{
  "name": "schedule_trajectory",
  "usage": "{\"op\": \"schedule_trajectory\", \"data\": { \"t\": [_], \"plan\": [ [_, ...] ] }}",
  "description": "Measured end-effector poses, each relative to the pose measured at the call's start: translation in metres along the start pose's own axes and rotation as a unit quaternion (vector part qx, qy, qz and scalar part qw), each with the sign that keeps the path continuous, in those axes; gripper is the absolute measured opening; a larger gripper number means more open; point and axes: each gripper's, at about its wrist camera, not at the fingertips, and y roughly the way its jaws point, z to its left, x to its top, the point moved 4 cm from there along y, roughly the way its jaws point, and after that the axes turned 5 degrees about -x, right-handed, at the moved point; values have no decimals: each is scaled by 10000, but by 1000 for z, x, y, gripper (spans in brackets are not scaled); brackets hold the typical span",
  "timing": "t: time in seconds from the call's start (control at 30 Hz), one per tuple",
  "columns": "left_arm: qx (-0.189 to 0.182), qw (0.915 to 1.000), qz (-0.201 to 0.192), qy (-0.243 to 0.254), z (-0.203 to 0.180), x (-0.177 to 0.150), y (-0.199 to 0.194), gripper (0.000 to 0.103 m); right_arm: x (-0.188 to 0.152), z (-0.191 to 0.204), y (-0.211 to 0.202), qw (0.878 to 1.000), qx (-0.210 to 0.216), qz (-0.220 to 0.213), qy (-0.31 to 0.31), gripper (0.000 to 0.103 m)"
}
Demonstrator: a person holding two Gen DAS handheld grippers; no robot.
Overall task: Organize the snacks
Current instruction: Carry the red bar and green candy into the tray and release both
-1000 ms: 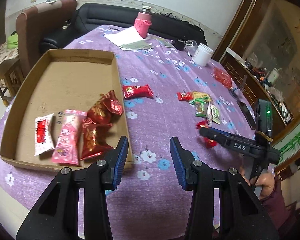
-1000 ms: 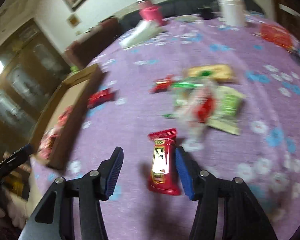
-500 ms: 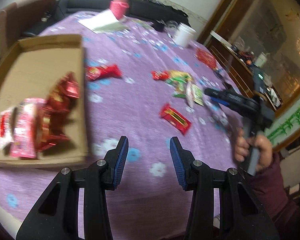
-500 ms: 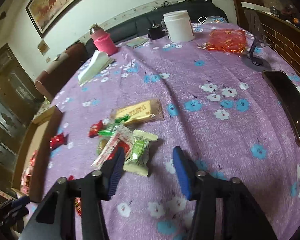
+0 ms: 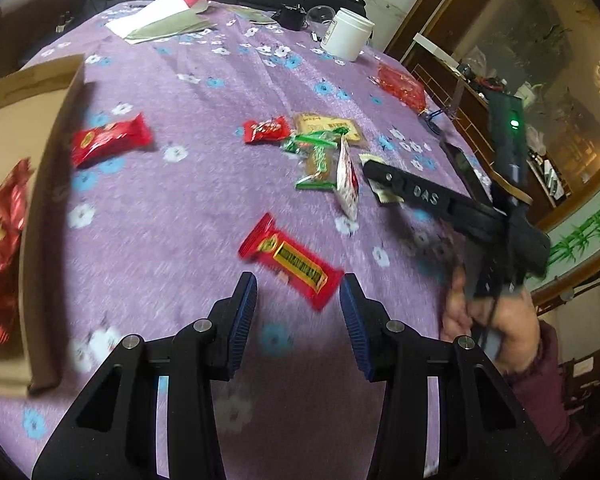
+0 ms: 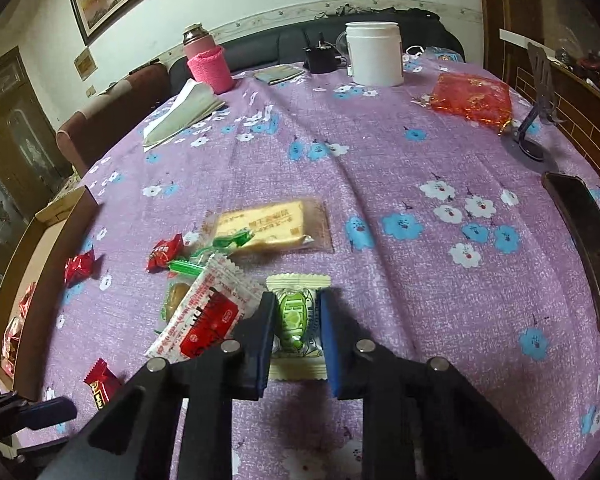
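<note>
Nearest, the right gripper (image 6: 296, 322) has its fingers pinched on a green-and-white snack packet (image 6: 297, 316) lying on the tabletop (image 6: 380, 152). The left gripper (image 5: 298, 308) hangs partly open and empty over a red bar (image 5: 290, 266). Beyond lie loose sweets (image 6: 236, 240). The cardboard box (image 5: 44, 184) holds several wrappers (far left), so roughly half seems left to sort.
</note>
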Motion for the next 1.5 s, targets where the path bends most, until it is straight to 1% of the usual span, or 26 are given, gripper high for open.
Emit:
{"op": "schedule_trajectory", "data": {
  "t": [0.1, 0.23, 0.27, 0.3, 0.37, 0.43, 0.47, 0.5, 0.53, 0.57, 0.6, 0.73, 0.87, 1.03, 1.13, 1.17, 1.23, 1.33, 1.5],
  "plan": [
    [115, 9999, 26, 88, -6, 6, 11, 43, -1, -2, -2, 10000, 0, -10, 24, 24],
    [227, 9993, 166, 240, -13, 9, 30, 43, -3, -7, -4, 9998, 127, 14, 165, 24],
    [244, 9991, 210, 277, -14, 10, 35, 44, -3, -9, -5, 9997, 166, 21, 203, 24],
    [296, 9988, 137, 363, -16, 11, 35, 46, -4, -11, -5, 9995, 205, 30, 249, 24],
    [366, 9975, 132, 596, -23, 11, 39, 54, -3, -12, -5, 9992, 255, 47, 310, 24],
    [507, 9954, 106, 808, -27, 10, 42, 54, -3, -12, -5, 9991, 265, 51, 330, 24],
    [576, 9941, 74, 917, -28, 10, 43, 47, -3, -12, -6, 9991, 259, 50, 330, 24],
    [702, 9925, 33, 1005, -28, 10, 44, 37, -3, -12, -6, 9991, 248, 44, 333, 24],
    [906, 9895, -16, 1124, -26, 10, 45, 19, -4, -12, -6, 9992, 229, 34, 340, 24],
    [928, 9891, -49, 1146, -24, 11, 44, 18, -3, -13, -7, 9992, 210, 22, 352, 24],
    [840, 9908, -60, 1056, -20, 11, 42, 18, -3, -14, -7, 9991, 199, 5, 381, 24],
    [719, 9940, -158, 803, -9, 11, 33, 18, -2, -21, -8, 9985, 165, -51, 511, 24],
    [407, 9974, -339, 489, 1, 11, 11, 18, 0, -25, -13, 9978, 249, -177, 584, 24],
    [99, 9973, -717, 83, 24, 9, -32, 19, 3, -22, -24, 9969, 320, -458, 552, 24],
    [-15, 9951, -982, -124, 45, 5, -63, 19, 5, -19, -33, 9965, 91, -691, 468, 24],
    [-7, 9942, -1065, -170, 53, 4, -74, 19, 6, -18, -37, 9961, 16, -761, 441, 24],
    [165, 9921, -1215, -247, 73, 3, -97, 19, 9, -15, -49, 9954, -26, -858, 432, 24],
    [542, 9881, -1373, -431, 111, 5, -124, 19, 14, 4, -66, 9955, 259, -848, 326, 24],
    [914, 9807, -1481, -889, 170, 13, -148, 19, 23, 74, -76, 9946, 782, -641, -232, 24]
  ]
}}
